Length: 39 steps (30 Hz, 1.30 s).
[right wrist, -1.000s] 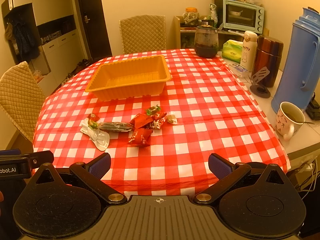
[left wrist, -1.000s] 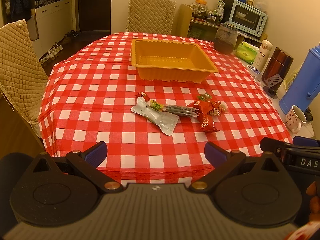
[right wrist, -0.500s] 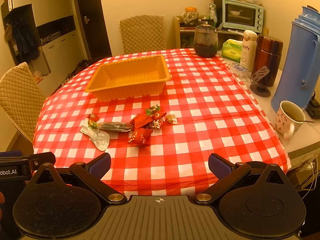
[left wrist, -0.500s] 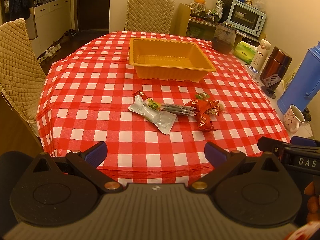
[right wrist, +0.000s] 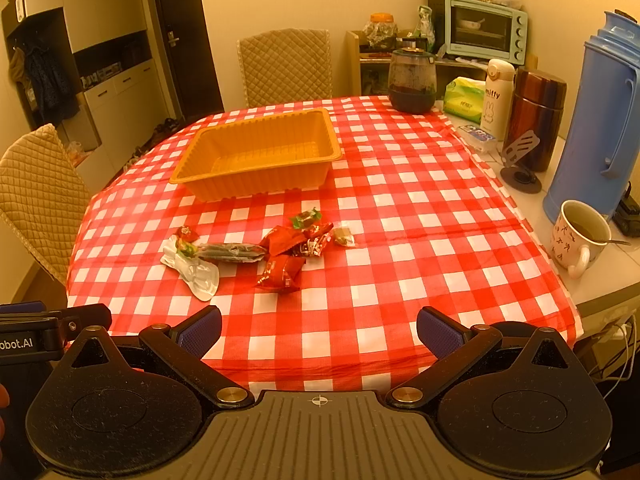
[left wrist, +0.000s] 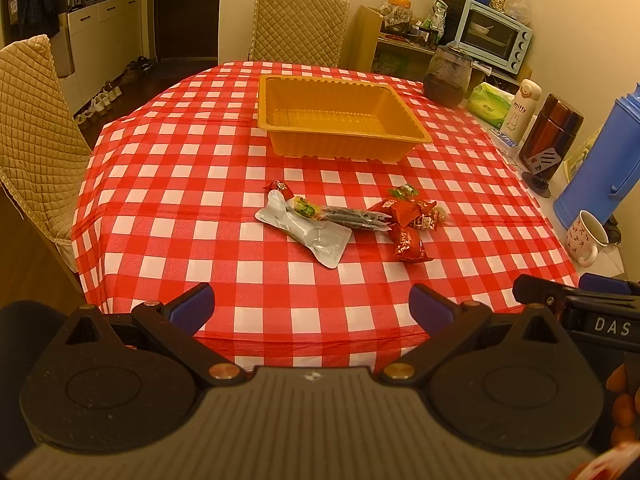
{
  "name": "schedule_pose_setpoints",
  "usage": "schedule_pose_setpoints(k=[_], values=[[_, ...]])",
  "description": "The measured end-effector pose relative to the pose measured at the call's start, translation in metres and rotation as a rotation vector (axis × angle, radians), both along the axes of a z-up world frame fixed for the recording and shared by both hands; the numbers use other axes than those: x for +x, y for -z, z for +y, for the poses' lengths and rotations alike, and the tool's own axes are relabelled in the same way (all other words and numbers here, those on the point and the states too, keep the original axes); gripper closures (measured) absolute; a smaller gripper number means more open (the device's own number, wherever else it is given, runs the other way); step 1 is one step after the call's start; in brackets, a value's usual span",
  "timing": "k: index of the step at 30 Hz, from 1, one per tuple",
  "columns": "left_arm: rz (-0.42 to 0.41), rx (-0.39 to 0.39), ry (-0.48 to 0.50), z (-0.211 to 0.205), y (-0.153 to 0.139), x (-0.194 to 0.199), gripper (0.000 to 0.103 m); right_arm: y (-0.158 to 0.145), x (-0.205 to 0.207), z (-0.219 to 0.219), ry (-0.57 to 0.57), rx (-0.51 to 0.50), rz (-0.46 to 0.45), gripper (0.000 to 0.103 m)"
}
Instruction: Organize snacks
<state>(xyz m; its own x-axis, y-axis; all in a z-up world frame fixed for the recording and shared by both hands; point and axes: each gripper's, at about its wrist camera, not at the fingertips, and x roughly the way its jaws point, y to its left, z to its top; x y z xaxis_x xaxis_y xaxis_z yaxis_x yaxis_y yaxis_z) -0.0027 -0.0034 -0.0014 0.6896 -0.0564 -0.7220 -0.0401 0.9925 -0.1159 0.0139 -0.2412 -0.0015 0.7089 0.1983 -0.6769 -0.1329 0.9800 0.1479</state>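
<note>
Checked tablecloth (left wrist: pixel 168 184), one tray (left wrist: pixel 340 120), two chairs (left wrist: pixel 298 24)

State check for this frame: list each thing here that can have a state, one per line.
Tray: upright, empty.
Snacks: loose pile on the tablecloth, none in the tray.
Silver pouch: lying flat, under other snacks at one end.
Left gripper: open, holding nothing.
Right gripper: open, holding nothing.
Mug: upright, liquid and a spoon in it.
Oven: door shut.
</note>
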Motion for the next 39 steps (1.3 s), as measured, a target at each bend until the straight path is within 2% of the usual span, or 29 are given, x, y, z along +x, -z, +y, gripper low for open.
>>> schedule_pose_setpoints(k=[39], values=[[0.006, -0.006, 0.001, -0.003, -0.0002, -0.0016, 0.0, 0.0018, 0.0004, 0.0003, 0.0, 0.003, 0.005, 0.0]])
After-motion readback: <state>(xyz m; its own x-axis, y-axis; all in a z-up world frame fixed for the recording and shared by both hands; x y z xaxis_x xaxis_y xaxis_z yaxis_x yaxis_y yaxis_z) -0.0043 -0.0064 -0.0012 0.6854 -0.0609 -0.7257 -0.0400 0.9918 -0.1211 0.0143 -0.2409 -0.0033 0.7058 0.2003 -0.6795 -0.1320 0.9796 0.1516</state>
